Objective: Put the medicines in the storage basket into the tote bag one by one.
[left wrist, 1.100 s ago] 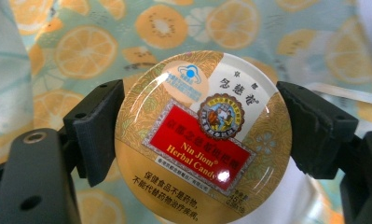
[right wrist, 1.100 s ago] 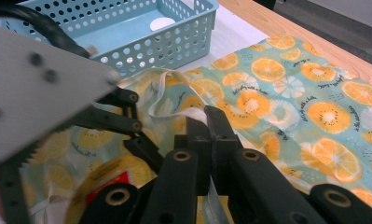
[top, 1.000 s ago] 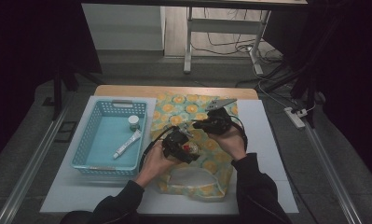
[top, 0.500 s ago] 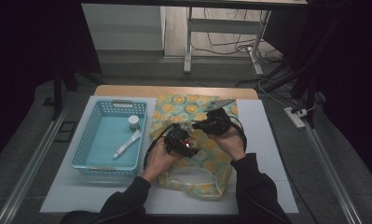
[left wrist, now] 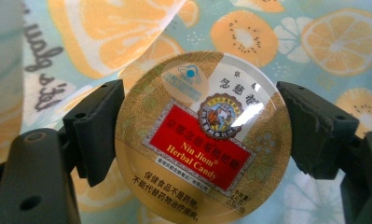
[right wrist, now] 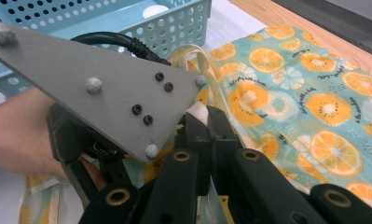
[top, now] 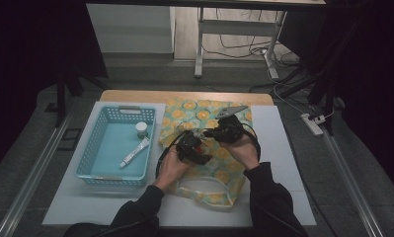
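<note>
My left gripper (left wrist: 200,126) is shut on a round gold tin (left wrist: 202,140) with a red "Nin Jiom Herbal Candy" label, one pad on each side of it. In the high view this gripper (top: 192,145) hovers low over a cloth bag (top: 204,111) printed with orange slices, which lies on the table's middle. My right gripper (right wrist: 207,123) is shut on the bag's pale strap (right wrist: 197,111) and holds it up off the bag's mouth. It sits just right of the left one in the high view (top: 226,131). The left gripper's grey plate (right wrist: 104,84) hides the tin in the right gripper view.
A light blue perforated basket (top: 91,153) stands left of the bag, with a small white bottle (top: 141,128) and a white tube (top: 134,153) in it. Bag and basket rest on a white mat (top: 283,148). The wooden table edge runs along the far side.
My left gripper has carried the tin a little lower and farther over the bag, toward the right gripper. The right gripper has kept still on the strap.
</note>
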The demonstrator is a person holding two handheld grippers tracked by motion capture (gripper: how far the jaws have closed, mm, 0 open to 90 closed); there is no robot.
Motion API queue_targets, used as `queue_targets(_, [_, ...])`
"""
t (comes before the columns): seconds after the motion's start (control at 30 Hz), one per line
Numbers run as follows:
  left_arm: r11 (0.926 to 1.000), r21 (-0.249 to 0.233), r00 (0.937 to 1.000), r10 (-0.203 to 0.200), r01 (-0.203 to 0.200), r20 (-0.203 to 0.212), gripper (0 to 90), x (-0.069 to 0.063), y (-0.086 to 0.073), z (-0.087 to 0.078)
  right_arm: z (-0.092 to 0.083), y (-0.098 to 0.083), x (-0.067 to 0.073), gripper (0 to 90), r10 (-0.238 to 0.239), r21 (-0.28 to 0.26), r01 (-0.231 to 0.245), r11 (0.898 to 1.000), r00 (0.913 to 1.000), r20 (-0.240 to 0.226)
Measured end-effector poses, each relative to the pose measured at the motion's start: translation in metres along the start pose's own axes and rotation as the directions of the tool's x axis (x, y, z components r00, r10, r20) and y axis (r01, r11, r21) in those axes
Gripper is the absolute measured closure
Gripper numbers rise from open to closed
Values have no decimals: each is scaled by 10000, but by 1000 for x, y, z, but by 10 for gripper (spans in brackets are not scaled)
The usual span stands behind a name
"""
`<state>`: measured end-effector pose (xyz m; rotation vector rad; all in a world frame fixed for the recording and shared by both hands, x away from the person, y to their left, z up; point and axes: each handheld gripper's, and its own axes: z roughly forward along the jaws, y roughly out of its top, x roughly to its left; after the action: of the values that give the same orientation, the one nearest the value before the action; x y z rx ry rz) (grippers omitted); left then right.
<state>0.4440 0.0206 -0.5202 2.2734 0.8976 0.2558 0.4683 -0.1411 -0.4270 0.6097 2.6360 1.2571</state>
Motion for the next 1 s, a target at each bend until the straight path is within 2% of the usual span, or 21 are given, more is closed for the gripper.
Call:
queue_targets(0.13, [9999, -86, 10000, 93, -93, -1, 198, 0, -2, 2, 0, -1, -1, 900, 18, 16, -18, 10000, 10000, 26])
queue_targets(0.2, [9999, -136, 9998, 6, -3, 201, 175, 0, -2, 3, 0, -1, -1, 900, 48, 15, -48, 10000, 10000, 43])
queue_targets(0.27, [9999, -124, 10000, -66, 67, 74, 146, -1, -1, 3, 0, -1, -2, 900, 57, -14, -57, 10000, 10000, 61])
queue_targets(0.37, [9998, -168, 9998, -113, 116, 163, 129, -1, 0, 0, 0, -1, -2, 900, 61, -35, -61, 10000, 10000, 64])
queue_targets(0.6, [9995, -229, 9986, -217, 228, 489, 106, -4, -3, -9, -2, -1, -3, 900, 49, -100, -48, 9999, 10000, 67])
queue_targets(0.8, [9975, -620, 9958, -285, 340, 871, 77, -7, -3, -19, -1, -2, -3, 900, 9, -117, -9, 9999, 10000, 54])
queue_targets(1.0, [9976, -657, 9947, -153, 221, 1020, 41, -11, -3, -26, -2, -2, -3, 900, 45, -106, -44, 9999, 10000, 55])
